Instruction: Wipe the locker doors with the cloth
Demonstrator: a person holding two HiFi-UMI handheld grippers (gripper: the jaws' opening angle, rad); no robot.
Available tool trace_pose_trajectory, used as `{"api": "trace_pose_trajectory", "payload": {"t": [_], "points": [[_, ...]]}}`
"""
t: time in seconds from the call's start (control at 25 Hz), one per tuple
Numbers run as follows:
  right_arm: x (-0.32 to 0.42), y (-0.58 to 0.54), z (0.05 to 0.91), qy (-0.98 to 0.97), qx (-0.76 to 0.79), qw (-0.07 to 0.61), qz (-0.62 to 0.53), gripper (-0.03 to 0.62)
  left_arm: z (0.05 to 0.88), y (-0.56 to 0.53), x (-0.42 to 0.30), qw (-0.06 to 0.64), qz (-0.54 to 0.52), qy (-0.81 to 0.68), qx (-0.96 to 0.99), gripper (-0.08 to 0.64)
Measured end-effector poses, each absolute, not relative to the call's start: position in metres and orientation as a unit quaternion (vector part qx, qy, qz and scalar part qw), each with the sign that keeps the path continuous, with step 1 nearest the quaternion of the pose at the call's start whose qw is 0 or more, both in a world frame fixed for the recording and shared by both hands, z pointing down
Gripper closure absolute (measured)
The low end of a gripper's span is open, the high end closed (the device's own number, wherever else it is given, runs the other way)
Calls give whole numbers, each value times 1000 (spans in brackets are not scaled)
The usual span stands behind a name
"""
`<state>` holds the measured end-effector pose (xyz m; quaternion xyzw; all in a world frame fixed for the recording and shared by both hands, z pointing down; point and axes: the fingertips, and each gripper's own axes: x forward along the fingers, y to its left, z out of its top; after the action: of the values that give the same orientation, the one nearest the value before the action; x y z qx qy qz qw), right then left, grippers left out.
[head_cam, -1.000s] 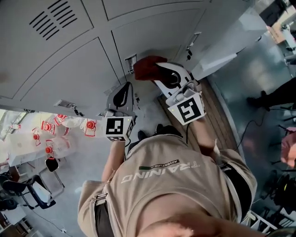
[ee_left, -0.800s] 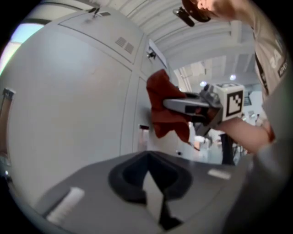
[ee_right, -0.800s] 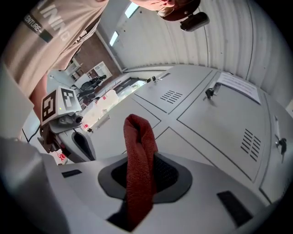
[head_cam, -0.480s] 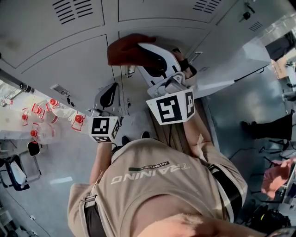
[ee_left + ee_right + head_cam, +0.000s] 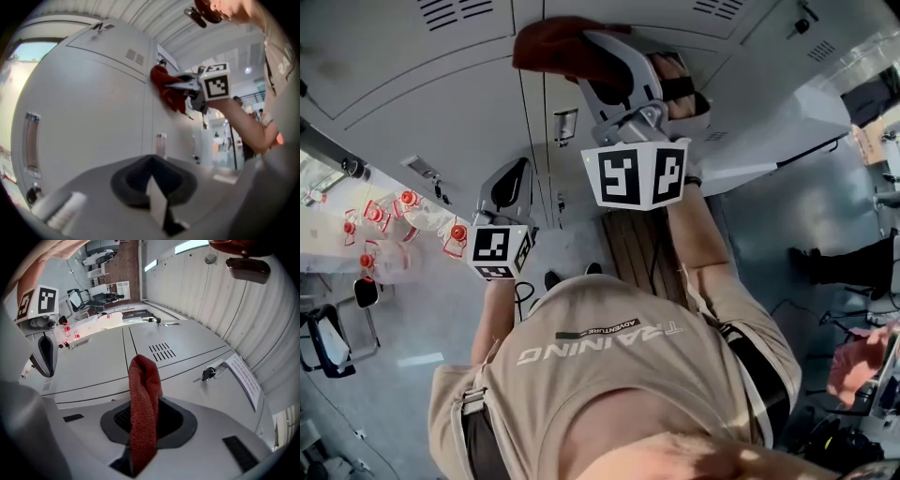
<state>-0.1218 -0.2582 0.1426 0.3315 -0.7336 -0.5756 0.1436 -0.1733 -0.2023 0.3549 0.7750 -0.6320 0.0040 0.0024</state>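
A red cloth (image 5: 551, 45) is pressed against the grey locker doors (image 5: 441, 103), high up near a seam between two doors. My right gripper (image 5: 586, 58) is shut on the cloth, which hangs bunched out of its jaws (image 5: 143, 399). The left gripper view shows the same cloth (image 5: 165, 89) and right gripper (image 5: 182, 86) up on the door (image 5: 84, 112). My left gripper (image 5: 512, 184) hangs lower, close to the doors, apart from the cloth, shut with nothing in it (image 5: 152, 187). The right gripper view catches it at the left edge (image 5: 46, 355).
A key (image 5: 208, 373) hangs in a lock right of the cloth, vent slots (image 5: 161, 351) lie just beyond it. Bottles with red caps (image 5: 394, 225) stand on a table at left, a chair (image 5: 328, 337) below them. A white open panel (image 5: 769, 159) juts out at right.
My right gripper has carried the cloth up and leftward across the locker door. The left gripper has drifted slightly left and stays low.
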Motion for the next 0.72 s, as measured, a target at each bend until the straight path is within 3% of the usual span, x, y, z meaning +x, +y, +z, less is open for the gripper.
{"api": "trace_pose_trajectory", "payload": {"t": [0.32,0.72], "points": [[-126,-259,194,-760,293,191,-548,526,364,-198,-188,12,-4,-638,770,554],[-118,-262,330,-798,228,284,-480,526,385,-187,-183,36,-5,-637,770,554]]}}
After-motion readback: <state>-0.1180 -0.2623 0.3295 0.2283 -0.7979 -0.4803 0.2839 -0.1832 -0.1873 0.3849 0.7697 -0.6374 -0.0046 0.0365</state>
